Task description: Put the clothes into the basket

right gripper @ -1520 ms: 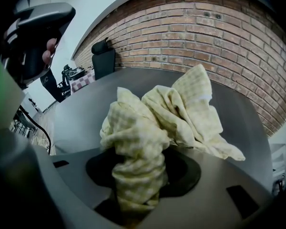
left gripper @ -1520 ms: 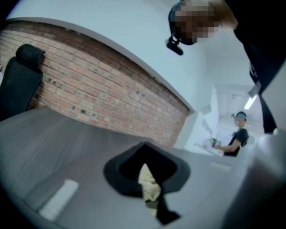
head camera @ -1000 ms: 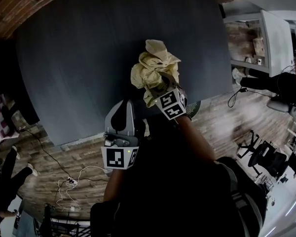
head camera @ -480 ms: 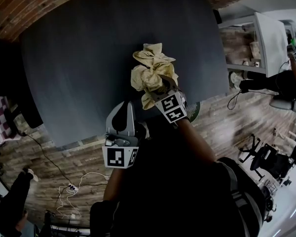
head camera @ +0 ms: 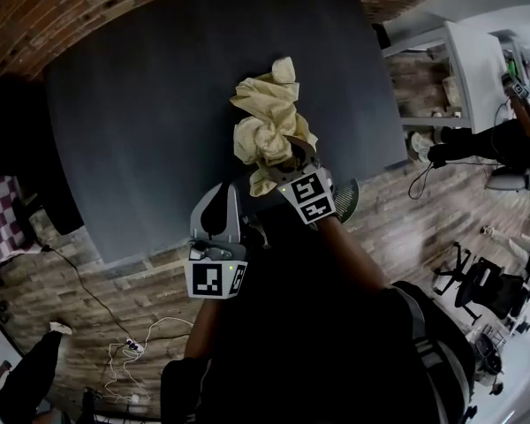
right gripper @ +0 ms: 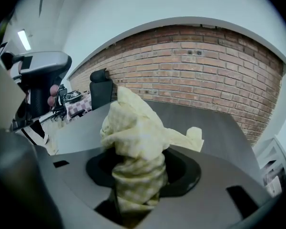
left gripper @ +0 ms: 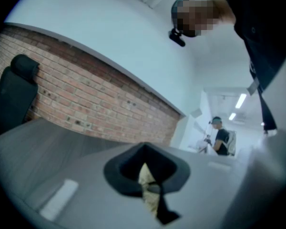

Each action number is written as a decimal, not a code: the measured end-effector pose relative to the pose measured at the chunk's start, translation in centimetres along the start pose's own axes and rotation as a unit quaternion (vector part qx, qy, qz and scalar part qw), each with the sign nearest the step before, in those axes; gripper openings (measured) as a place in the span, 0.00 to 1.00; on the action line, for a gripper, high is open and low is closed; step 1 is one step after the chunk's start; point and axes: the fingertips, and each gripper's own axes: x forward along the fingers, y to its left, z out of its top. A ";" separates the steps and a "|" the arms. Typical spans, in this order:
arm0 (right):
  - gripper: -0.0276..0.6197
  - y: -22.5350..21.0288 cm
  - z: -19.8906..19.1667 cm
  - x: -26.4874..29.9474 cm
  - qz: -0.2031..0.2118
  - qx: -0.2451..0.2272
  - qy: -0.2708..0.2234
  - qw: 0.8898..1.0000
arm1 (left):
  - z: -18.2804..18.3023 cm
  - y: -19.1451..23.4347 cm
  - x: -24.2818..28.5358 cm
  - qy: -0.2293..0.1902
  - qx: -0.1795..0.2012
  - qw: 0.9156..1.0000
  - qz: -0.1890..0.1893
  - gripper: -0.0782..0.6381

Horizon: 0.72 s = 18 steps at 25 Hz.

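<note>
A crumpled pale yellow cloth (head camera: 269, 126) hangs in the air above the dark grey table (head camera: 141, 131), bunched up over my right gripper (head camera: 287, 162), which is shut on its lower part. In the right gripper view the cloth (right gripper: 133, 147) fills the gap between the jaws and rises in front of the camera. My left gripper (head camera: 216, 193) sits lower left of it, near the table's front edge, jaws together. In the left gripper view a thin pale yellow strip (left gripper: 148, 187) shows in the slit of the jaws; whether it is gripped is unclear. No basket is visible.
A brick wall (right gripper: 205, 75) runs behind the table. A dark green object (head camera: 347, 198) peeks out beside my right arm, below the table edge. White cables (head camera: 137, 343) lie on the brick-patterned floor. Office chairs (head camera: 477, 290) and white shelves (head camera: 473, 69) stand at the right.
My right gripper has lifted the yellow cloth a little higher over the table. The left gripper has shifted only slightly.
</note>
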 end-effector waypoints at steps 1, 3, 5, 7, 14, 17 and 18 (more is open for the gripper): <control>0.35 0.1 0.1 -0.3 -0.002 0.001 -0.004 1.000 | 0.0 -0.1 -0.2 -0.001 0.002 1.000 -0.001 0.12; 0.35 0.4 0.4 -0.9 -0.004 0.004 -0.012 1.000 | 0.2 -0.4 -0.8 -0.002 0.005 1.000 -0.004 0.12; 0.35 0.7 0.7 -1.6 -0.007 0.005 -0.019 1.000 | 0.3 -0.6 -1.3 -0.003 0.007 1.000 -0.007 0.12; 0.35 1.0 1.1 -2.3 -0.010 0.003 -0.027 1.000 | 0.6 -0.8 -1.8 -0.006 0.010 1.000 -0.008 0.12; 0.35 1.8 1.9 -5.1 -0.024 0.007 -0.059 0.998 | 1.1 -2.1 -3.6 -0.016 0.018 1.000 -0.018 0.12; 0.35 2.4 2.1 -6.4 -0.030 0.008 -0.070 0.997 | 1.2 -2.8 -4.5 -0.021 0.021 0.999 -0.024 0.12; 0.35 2.6 2.2 -6.7 -0.032 0.007 -0.074 0.997 | 1.2 -2.9 -4.8 -0.024 0.022 0.999 -0.026 0.12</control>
